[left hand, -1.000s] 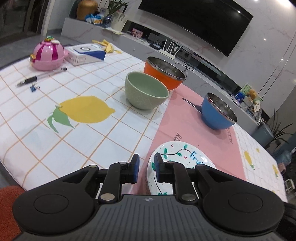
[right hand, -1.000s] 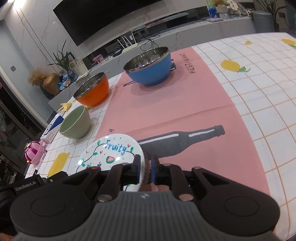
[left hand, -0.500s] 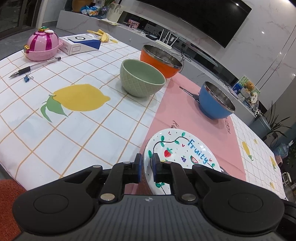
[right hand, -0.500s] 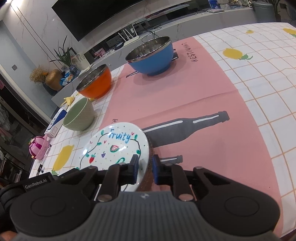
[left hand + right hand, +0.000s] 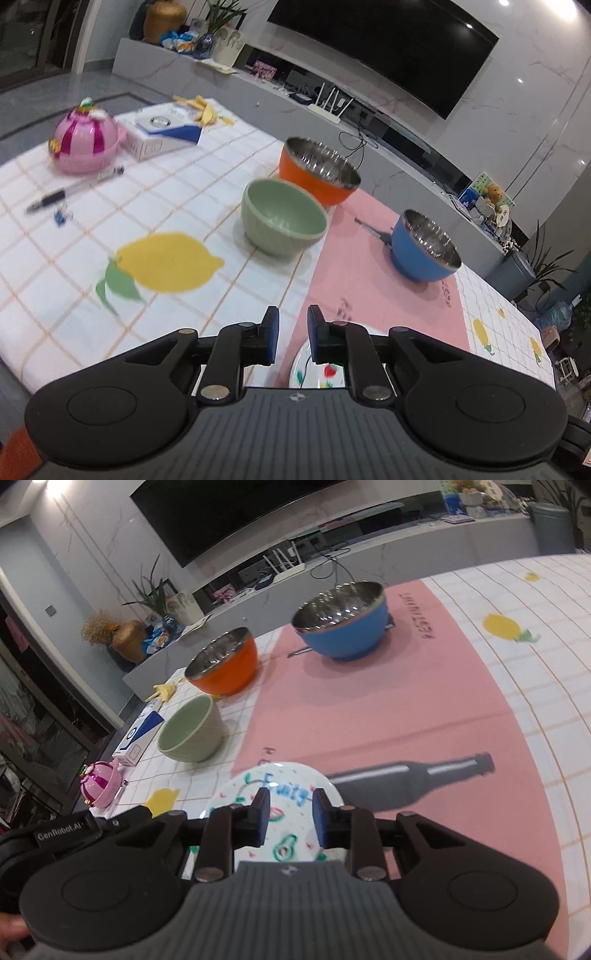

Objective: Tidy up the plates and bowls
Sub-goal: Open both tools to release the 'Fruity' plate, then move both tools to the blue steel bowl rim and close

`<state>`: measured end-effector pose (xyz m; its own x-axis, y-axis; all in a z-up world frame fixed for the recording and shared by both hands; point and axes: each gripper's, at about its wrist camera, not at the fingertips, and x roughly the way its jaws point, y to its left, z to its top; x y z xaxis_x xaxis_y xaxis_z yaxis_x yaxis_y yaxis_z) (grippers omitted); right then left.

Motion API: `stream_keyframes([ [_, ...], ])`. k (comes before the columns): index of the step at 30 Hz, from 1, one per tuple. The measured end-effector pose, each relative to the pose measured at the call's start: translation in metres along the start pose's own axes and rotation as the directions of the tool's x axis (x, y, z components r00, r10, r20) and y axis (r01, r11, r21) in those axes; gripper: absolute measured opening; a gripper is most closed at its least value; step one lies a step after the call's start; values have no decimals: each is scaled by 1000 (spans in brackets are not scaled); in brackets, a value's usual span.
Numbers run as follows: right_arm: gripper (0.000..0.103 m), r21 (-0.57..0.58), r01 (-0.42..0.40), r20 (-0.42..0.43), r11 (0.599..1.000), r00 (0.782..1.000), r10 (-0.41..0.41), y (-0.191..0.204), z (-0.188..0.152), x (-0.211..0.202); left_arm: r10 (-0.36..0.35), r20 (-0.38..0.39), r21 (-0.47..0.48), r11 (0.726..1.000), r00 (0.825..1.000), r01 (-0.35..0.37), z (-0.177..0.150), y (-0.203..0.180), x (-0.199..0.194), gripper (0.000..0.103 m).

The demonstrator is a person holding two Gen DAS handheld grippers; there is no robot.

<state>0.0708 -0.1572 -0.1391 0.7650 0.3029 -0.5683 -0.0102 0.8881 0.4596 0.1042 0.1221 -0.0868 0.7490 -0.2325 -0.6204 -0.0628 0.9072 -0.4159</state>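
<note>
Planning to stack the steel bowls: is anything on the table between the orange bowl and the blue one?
Nothing: only bare pink mat between the orange bowl and blue bowl, clearest from the right wrist.

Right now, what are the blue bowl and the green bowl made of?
The round blue bowl looks like shiny steel inside, mirror-bright with glints, under a matte blue shell, maybe plastic or paint. The round pale green bowl looks like glazed ceramic: thick rim, soft even sheen, though I can't be sure.

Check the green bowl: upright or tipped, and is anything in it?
Upright and empty. The green bowl rests on its base on the checked tablecloth, rim level and opening upward; both views show a bare interior.
</note>
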Motion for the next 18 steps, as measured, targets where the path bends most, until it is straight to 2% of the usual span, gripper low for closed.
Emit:
stream_keyframes([
  [3, 26, -14, 0, 1, 1000, 1000, 0, 4, 9, 4, -35, 2, 20, 999, 999, 35, 13, -10, 2, 19],
  [5, 29, -23, 11, 6, 1000, 1000, -10, 5, 18, 6, -62, 3, 29, 998, 998, 62, 22, -19, 5, 28],
  [10, 38, -67, 68, 50, 995, 997, -65, 6, 47, 8, -104, -20, 77, 991, 994, 105, 37, -49, 25, 36],
  [13, 40, -80, 115, 75, 990, 991, -109, 1, 67, 9, -137, -52, 69, 988, 989, 141, 42, -63, 41, 47],
  [18, 46, 27, 136, 42, 990, 990, -137, -23, 103, 19, -145, -99, 33, 988, 984, 149, 51, -82, 73, 49],
])
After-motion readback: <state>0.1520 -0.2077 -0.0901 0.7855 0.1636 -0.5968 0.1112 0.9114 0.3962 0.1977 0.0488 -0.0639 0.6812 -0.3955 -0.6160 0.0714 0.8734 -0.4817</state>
